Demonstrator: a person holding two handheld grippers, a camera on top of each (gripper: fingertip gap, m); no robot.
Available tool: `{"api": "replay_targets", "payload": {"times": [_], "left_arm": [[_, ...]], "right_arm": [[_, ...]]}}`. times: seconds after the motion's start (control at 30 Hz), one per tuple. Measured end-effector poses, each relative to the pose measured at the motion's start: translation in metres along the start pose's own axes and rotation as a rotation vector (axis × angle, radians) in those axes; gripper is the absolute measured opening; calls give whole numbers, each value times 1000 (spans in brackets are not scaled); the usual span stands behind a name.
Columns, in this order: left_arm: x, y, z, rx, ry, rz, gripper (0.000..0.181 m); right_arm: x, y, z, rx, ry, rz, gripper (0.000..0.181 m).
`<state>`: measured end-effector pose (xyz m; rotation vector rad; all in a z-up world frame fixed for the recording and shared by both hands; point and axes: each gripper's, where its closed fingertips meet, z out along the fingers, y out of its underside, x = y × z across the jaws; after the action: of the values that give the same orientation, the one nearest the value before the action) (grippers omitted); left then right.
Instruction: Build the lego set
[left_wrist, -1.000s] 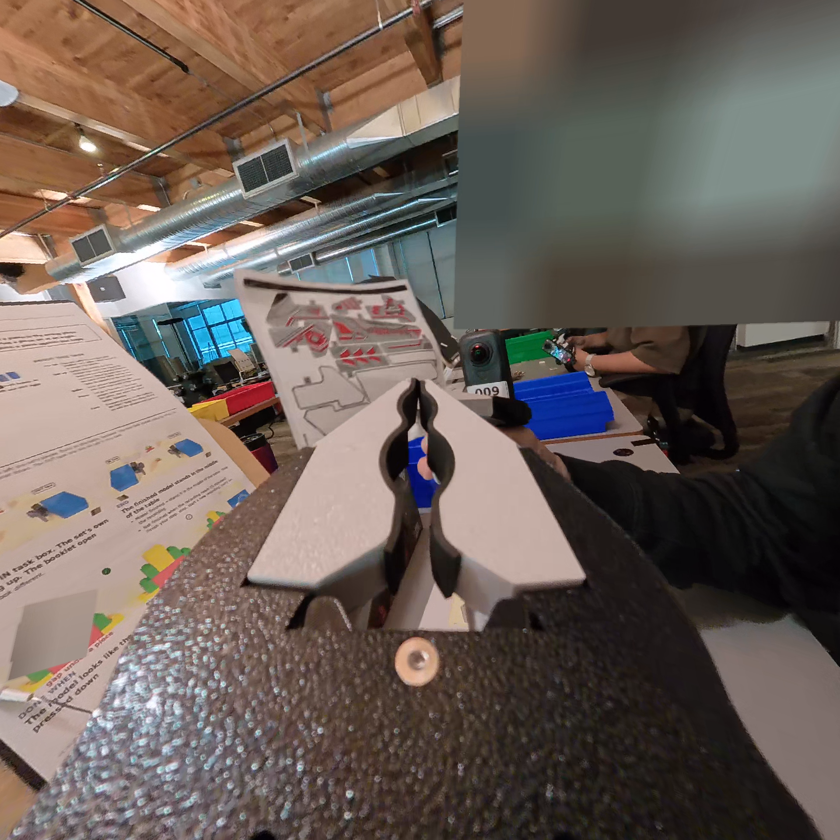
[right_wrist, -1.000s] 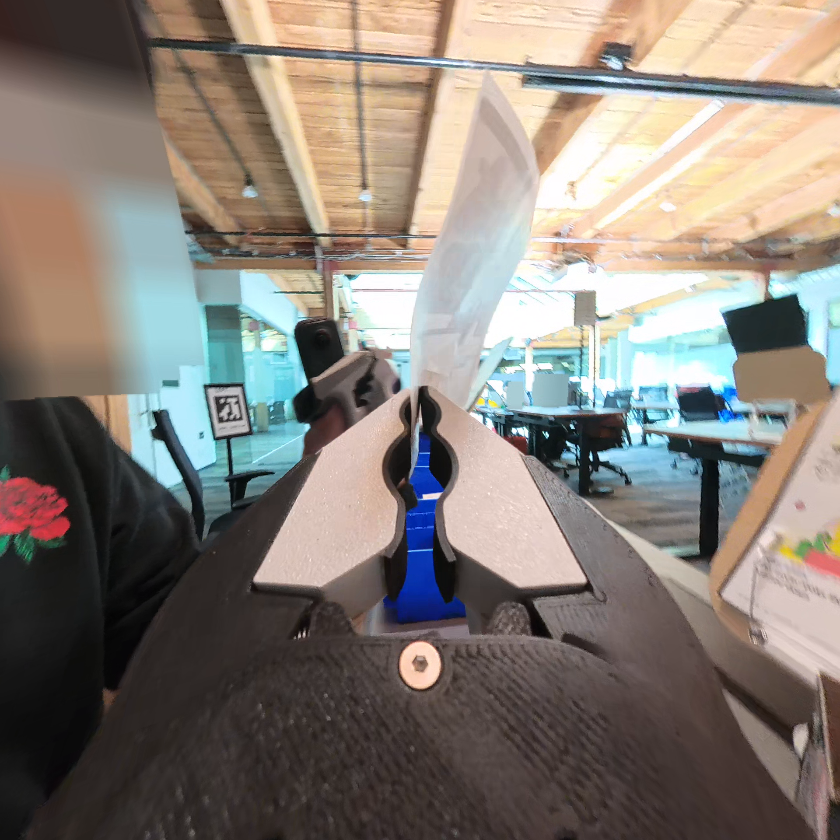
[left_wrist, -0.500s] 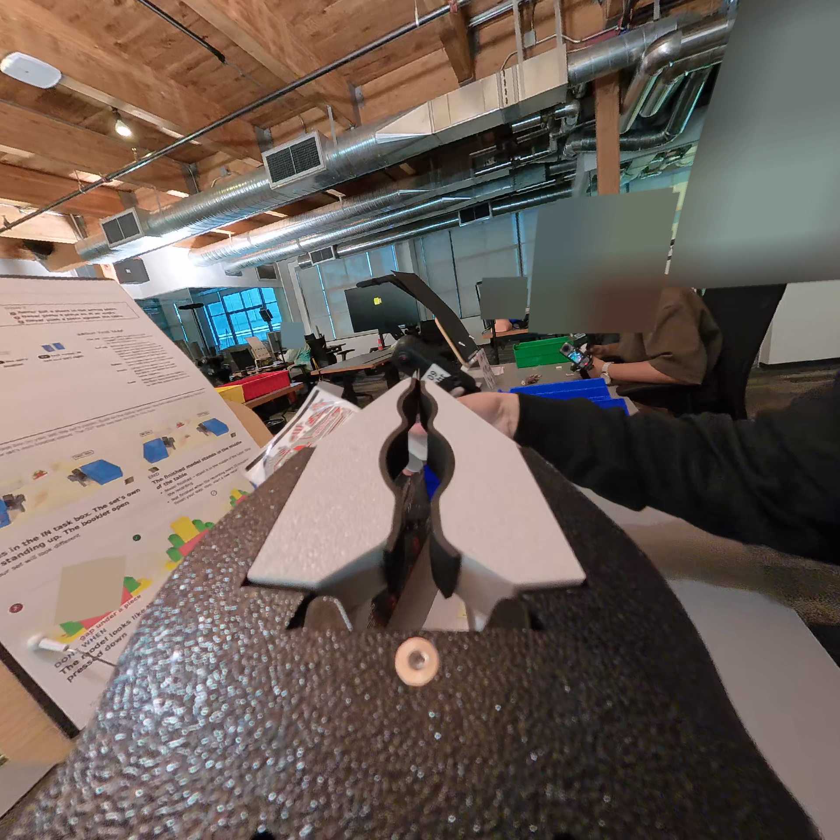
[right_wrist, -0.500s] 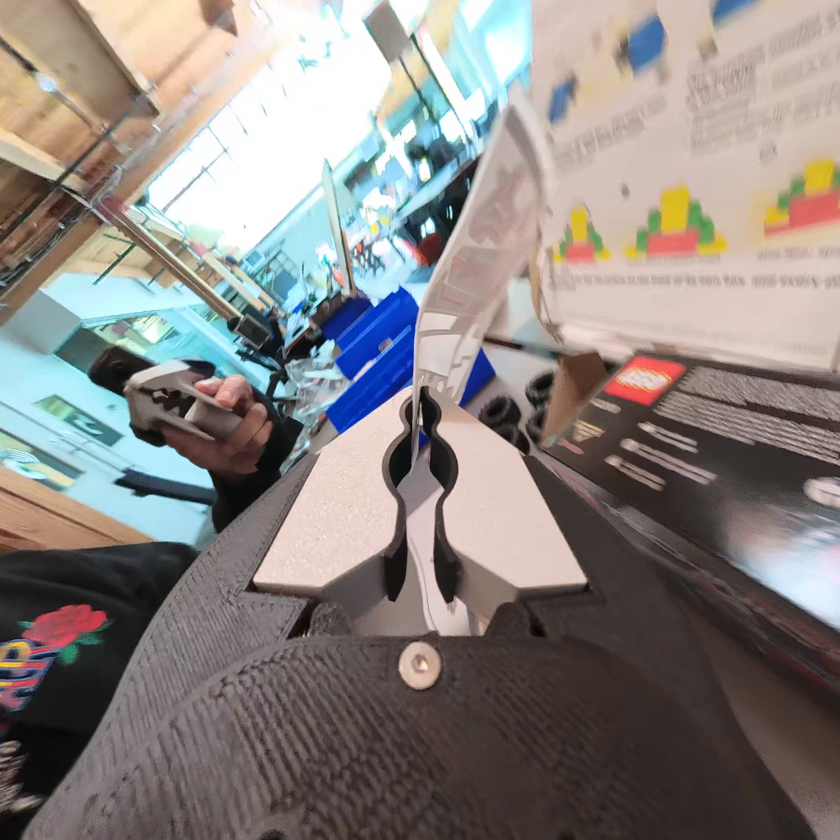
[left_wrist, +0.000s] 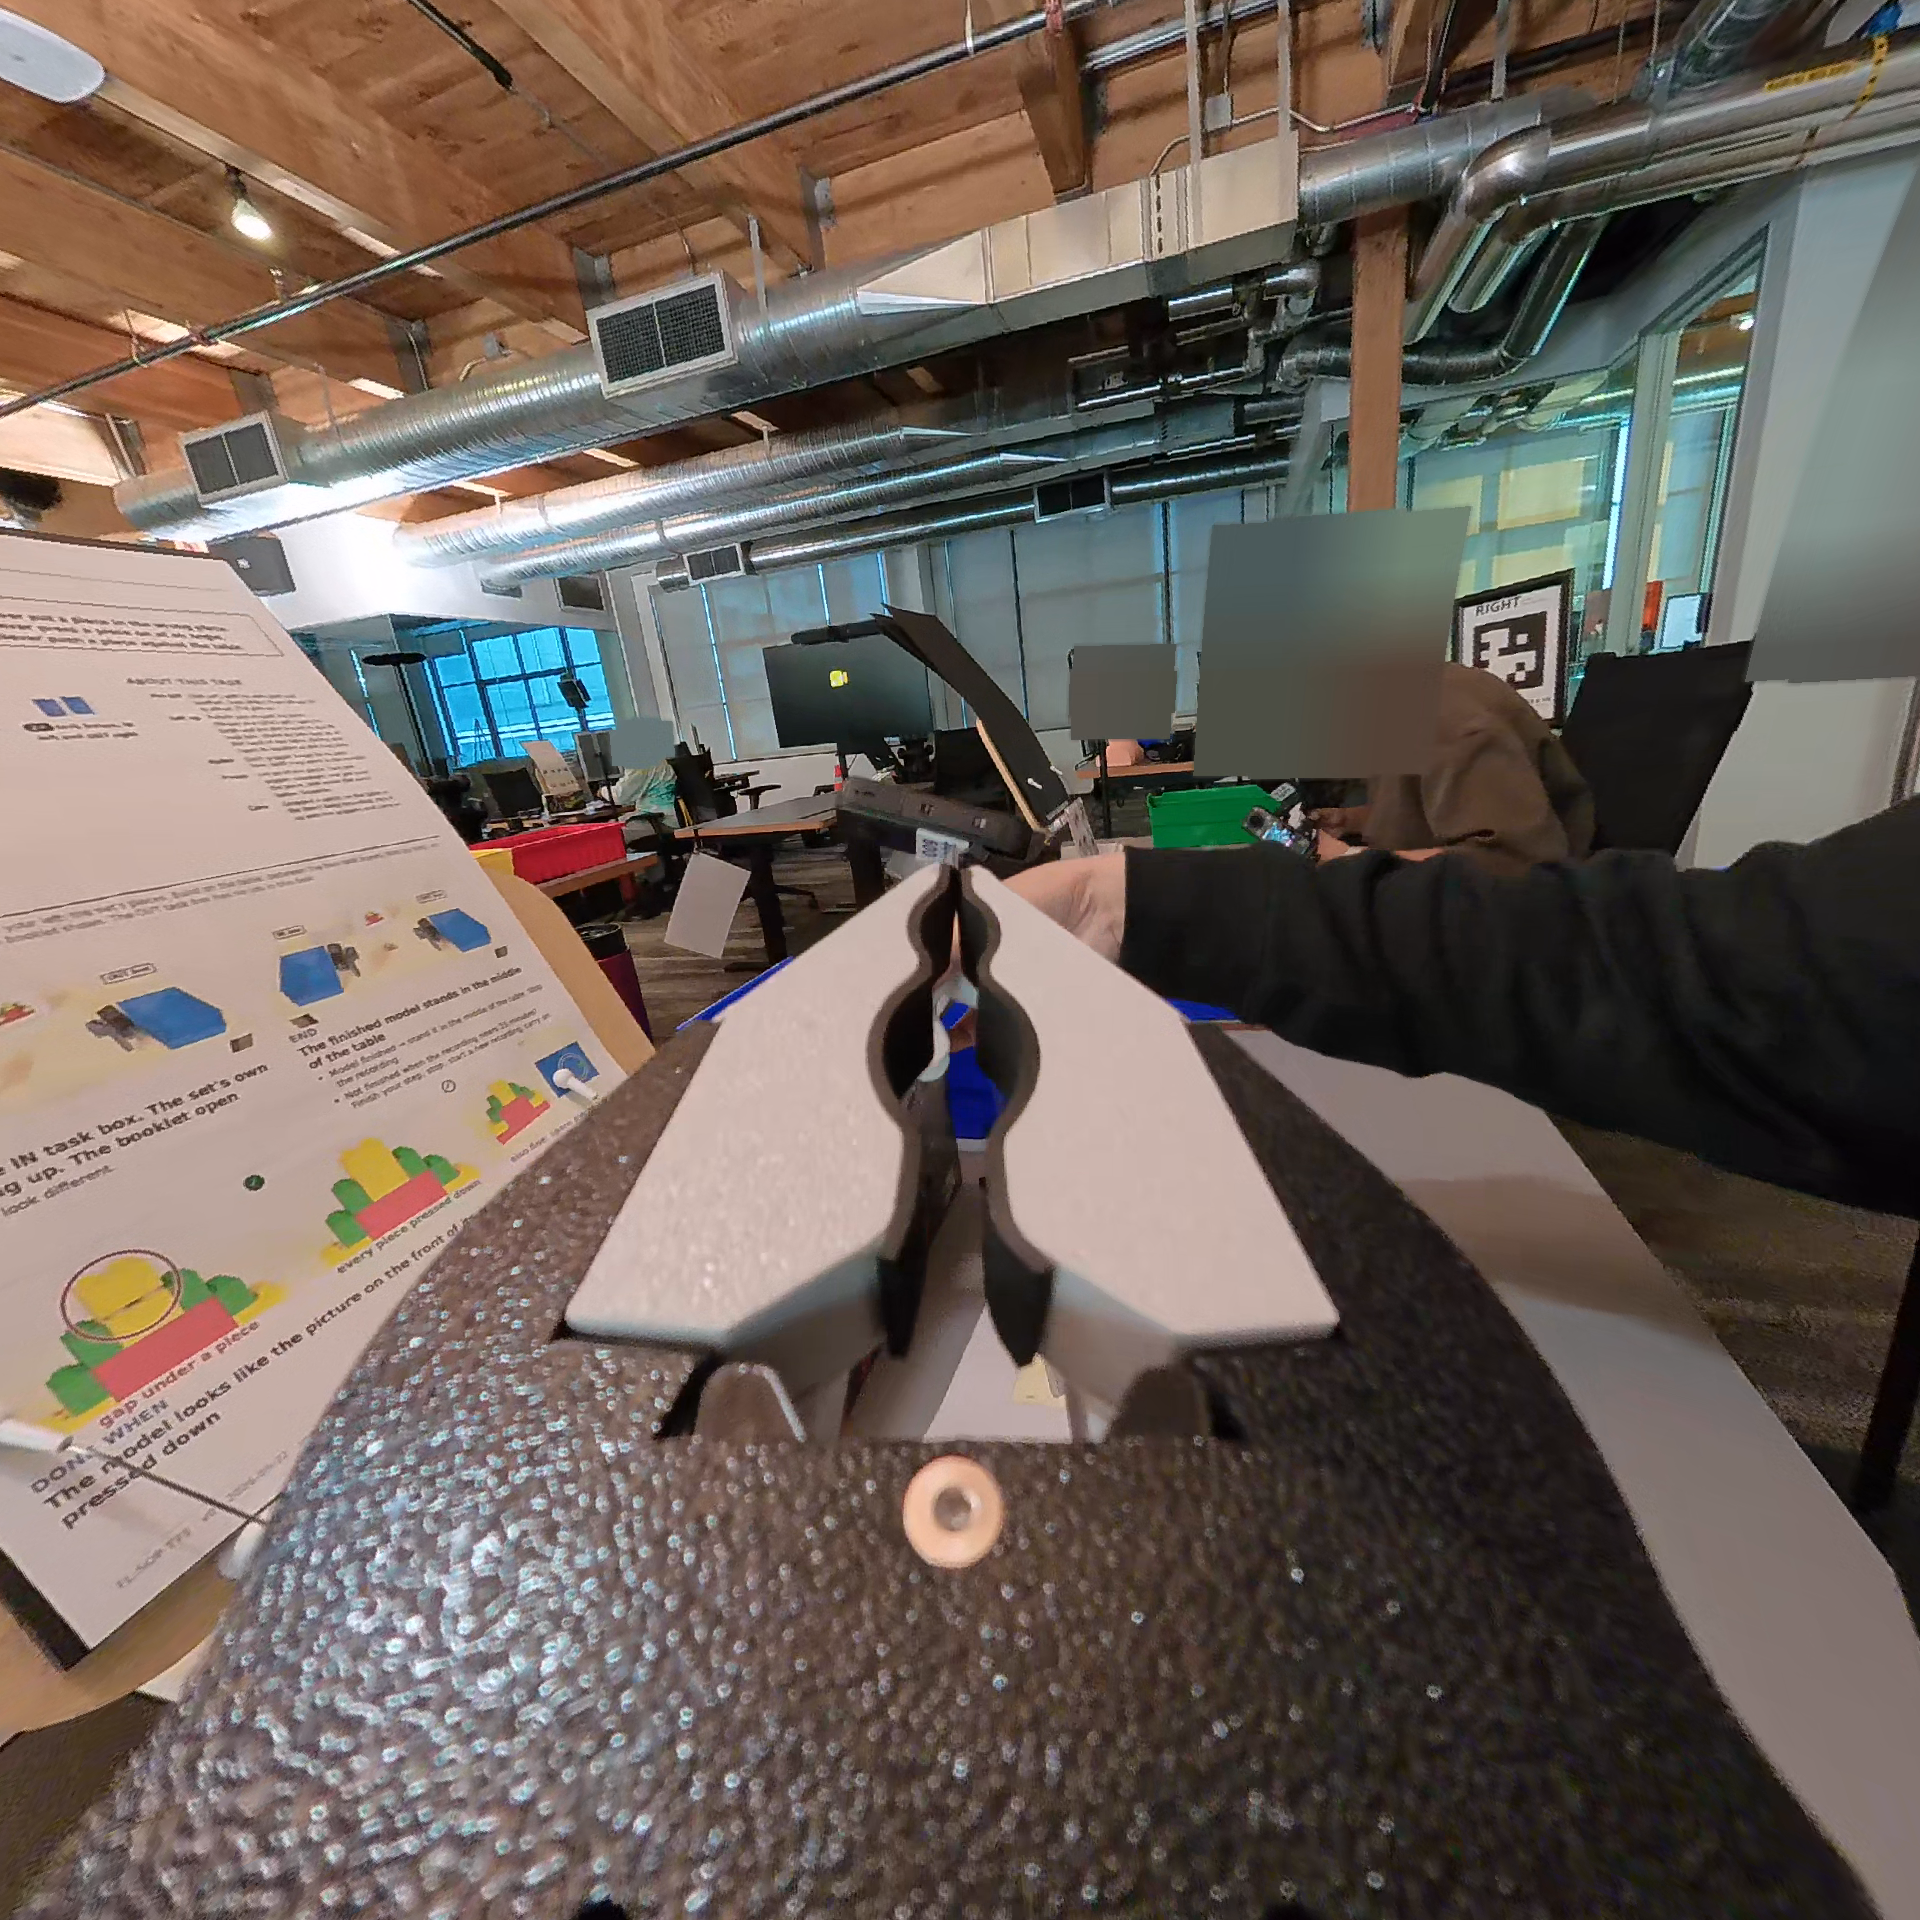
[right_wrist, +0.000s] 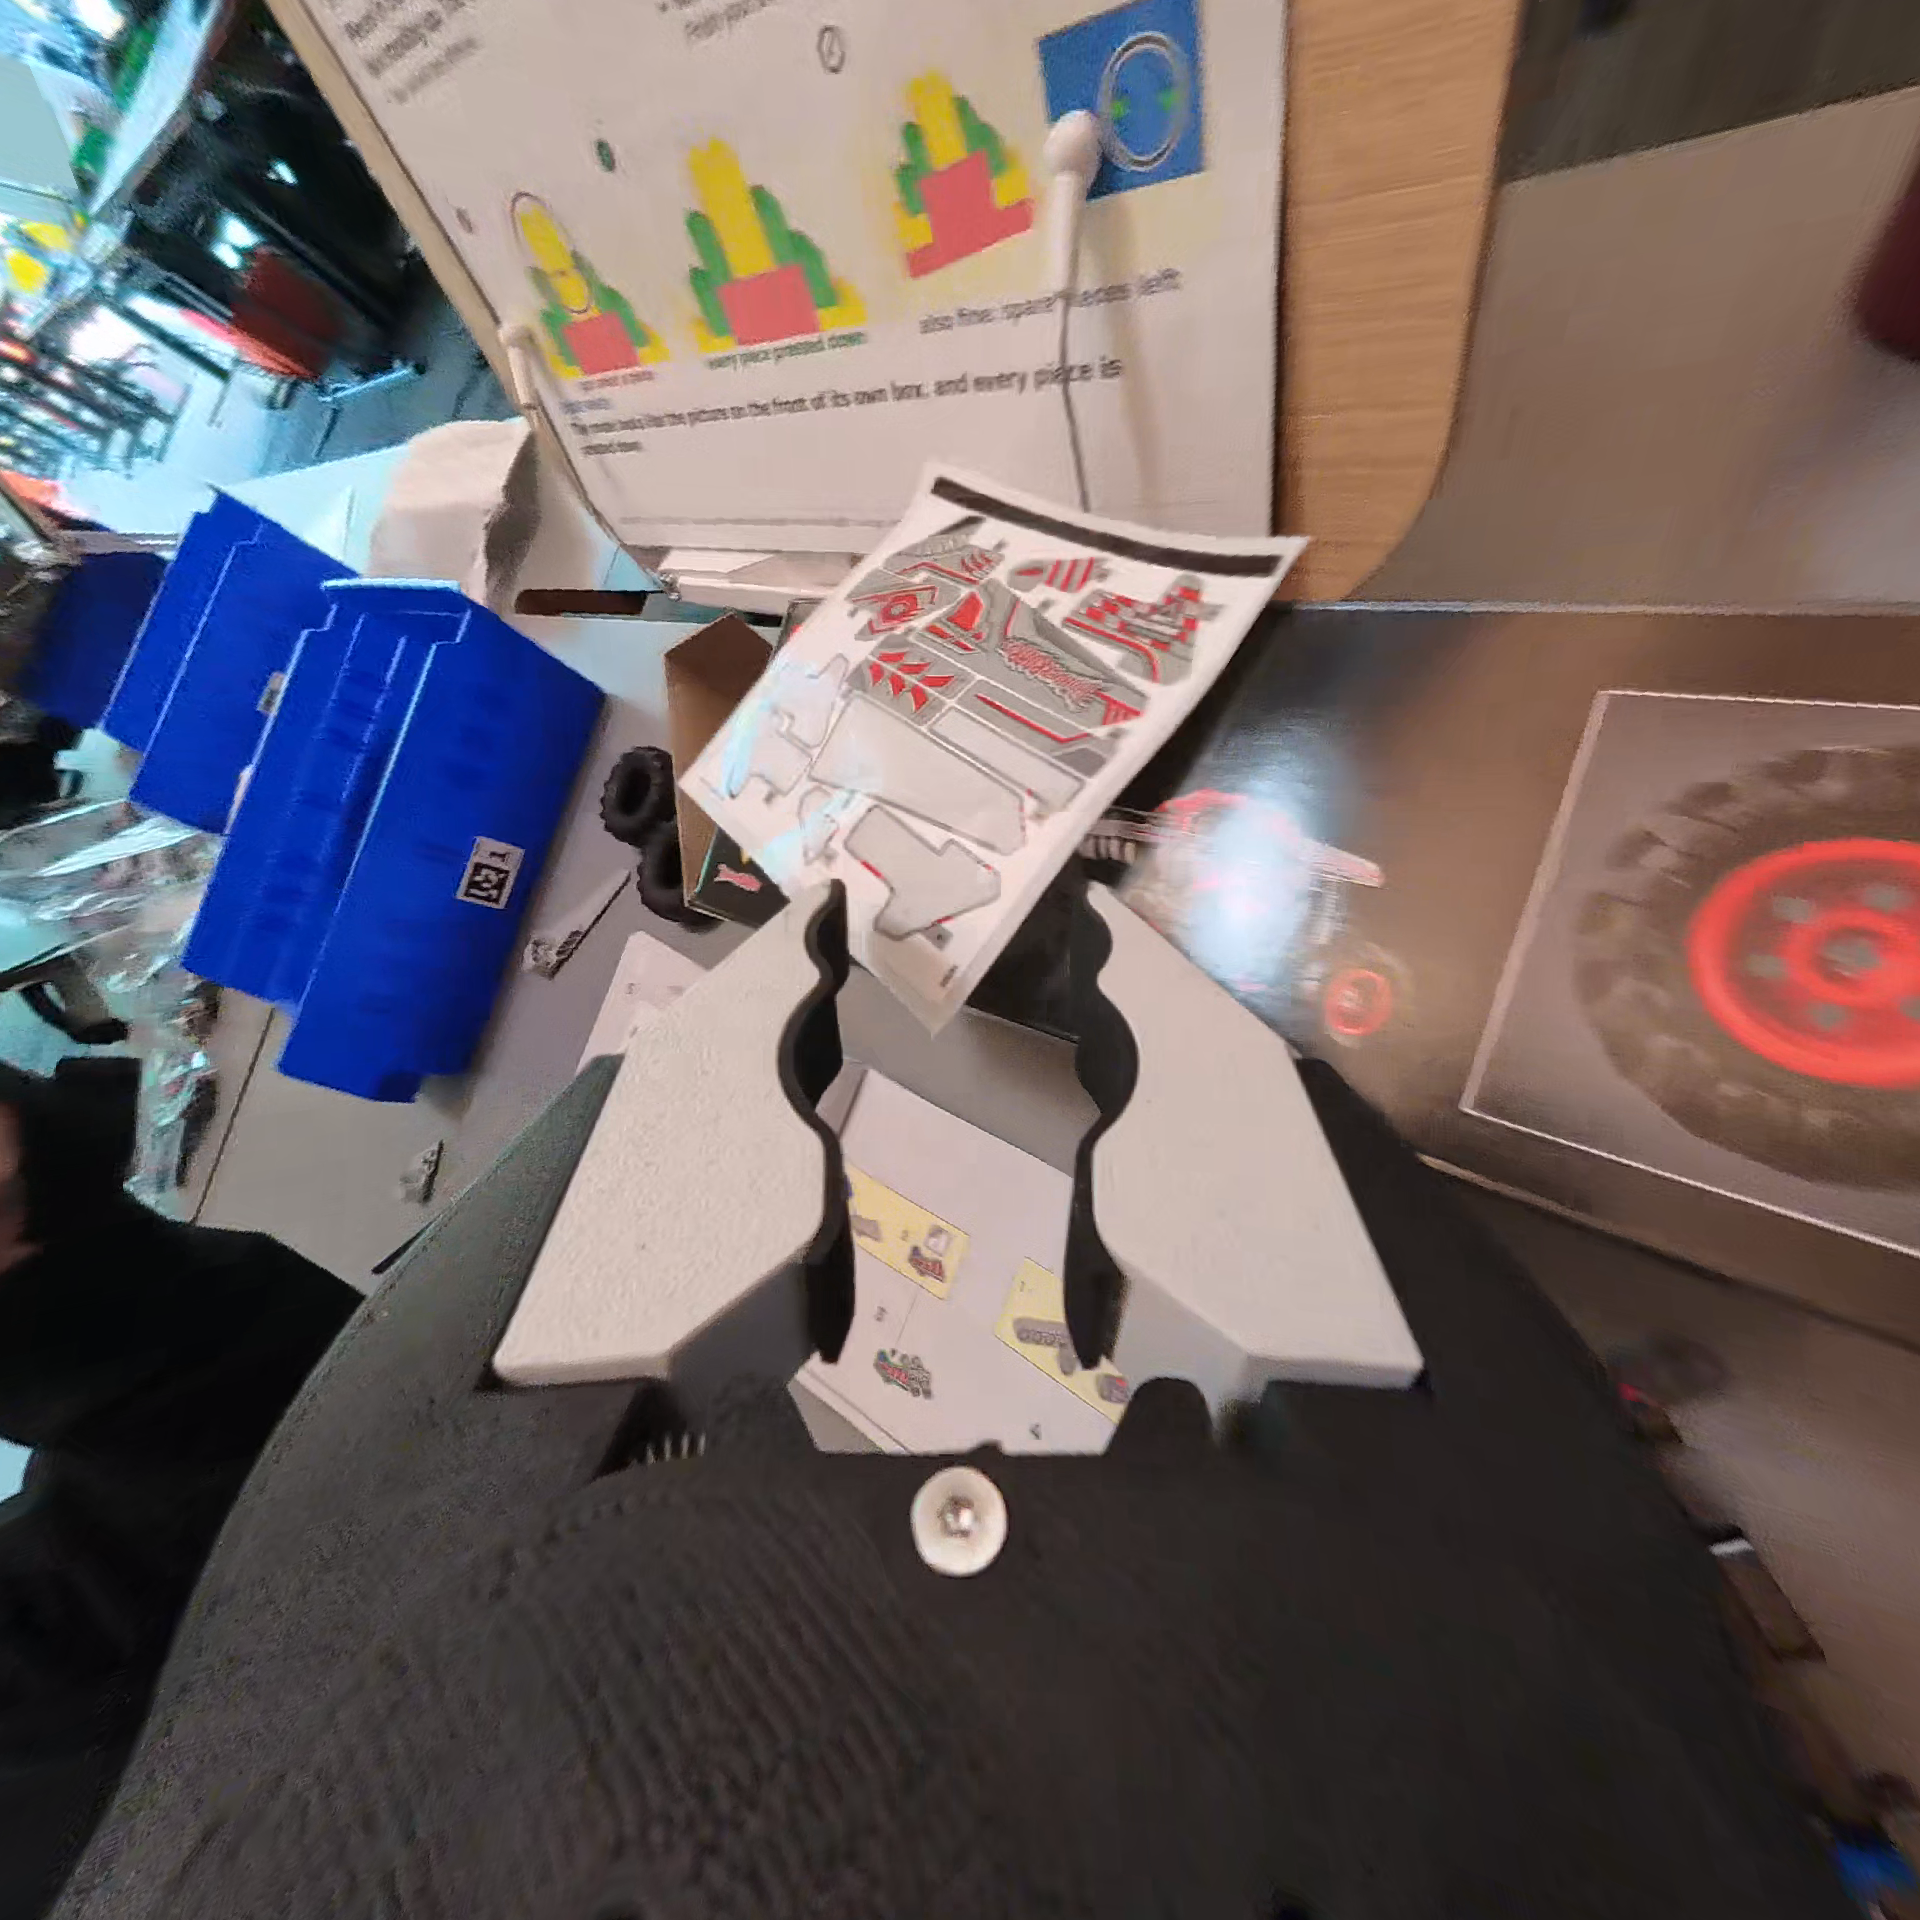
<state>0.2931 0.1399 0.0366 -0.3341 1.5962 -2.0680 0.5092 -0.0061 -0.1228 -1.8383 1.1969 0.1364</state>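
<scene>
Left wrist view: the left claw (left_wrist: 956, 883) has its tips pressed together, nothing clearly gripped, raised above the grey surface (left_wrist: 1621, 1382).

Right wrist view: the right claw (right_wrist: 961, 914) stands apart; the sticker sheet (right_wrist: 987, 727) hangs just past its tips, over the black lego box (right_wrist: 1558, 831). Blue bins (right_wrist: 384, 821) lie left, contents hidden; black tyres (right_wrist: 649, 831) sit between them and the box.

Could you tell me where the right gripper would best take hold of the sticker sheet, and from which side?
Probably its near corner, the part closest to the open right gripper. The sticker sheet is thin and appears loose and tilted over the dark set box, so only an edge pinch suits it. Come from the gripper's side, one finger on each face, on the plain margin beside the printed decals.
</scene>
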Motion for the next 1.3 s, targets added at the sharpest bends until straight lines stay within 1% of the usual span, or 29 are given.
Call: {"api": "replay_targets", "payload": {"times": [0.07, 0.13, 0.2, 0.23, 0.27, 0.3, 0.33, 0.37, 0.4, 0.43, 0.5, 0.53, 0.57, 0.6, 0.63, 0.77, 0.8, 0.87, 0.97, 1.03, 1.1, 1.3], "left_arm": [[1, 3, 2, -14, -3, 13, 0], [2, 7, 4, -33, -13, 38, 0], [2, 10, 8, -53, -42, 92, 0], [3, 13, 10, -68, -60, 135, 0], [5, 16, 14, -86, -85, 196, 0], [6, 19, 17, -107, -123, 284, 0], [7, 22, 20, -129, -172, 401, 0], [9, 25, 24, -150, -224, 541, 0], [12, 27, 27, -170, -278, 693, 0], [17, 27, 31, -181, -330, 848, 0], [33, 29, 41, -183, -410, 1141, 0], [42, 31, 46, -188, -451, 1276, 0], [52, 32, 50, -181, -484, 1406, 0], [63, 33, 53, -159, -508, 1511, 0], [72, 35, 56, -140, -520, 1576, 0], [98, 40, 59, -106, -534, 1698, 0], [101, 42, 59, -116, -530, 1711, 0], [104, 47, 59, -140, -524, 1721, 0], [108, 51, 58, -149, -521, 1749, 0], [108, 54, 56, -160, -515, 1747, 0], [107, 56, 55, -174, -509, 1758, 0], [106, 62, 54, -191, -494, 1781, 0]], "right_arm": [[7, -3, -8, 12, 39, 9, 57], [11, -4, -20, 23, 85, -10, 80], [8, -8, -40, 77, 121, -61, 86], [0, -9, -53, 125, 122, -92, 92], [-16, -8, -66, 183, 90, -114, 95], [-42, -2, -78, 241, 2, -138, 89], [-76, 8, -90, 300, -130, -161, 85], [-112, 20, -102, 361, -265, -174, 87], [-141, 35, -113, 417, -372, -179, 85], [-164, 50, -120, 463, -445, -177, 77], [-194, 78, -126, 520, -541, -157, 62], [-205, 89, -127, 531, -582, -132, 61], [-213, 98, -128, 545, -625, -107, 55], [-218, 106, -130, 562, -658, -81, 48], [-220, 111, -131, 579, -684, -55, 48], [-211, 122, -132, 629, -705, 27, 28], [-210, 123, -134, 636, -719, 41, 23], [-213, 126, -137, 639, -762, 63, 19], [-215, 129, -136, 632, -773, 67, 22], [-219, 130, -137, 625, -806, 78, 19], [-219, 132, -135, 617, -809, 81, 18], [-218, 134, -131, 612, -821, 83, 5]]}}
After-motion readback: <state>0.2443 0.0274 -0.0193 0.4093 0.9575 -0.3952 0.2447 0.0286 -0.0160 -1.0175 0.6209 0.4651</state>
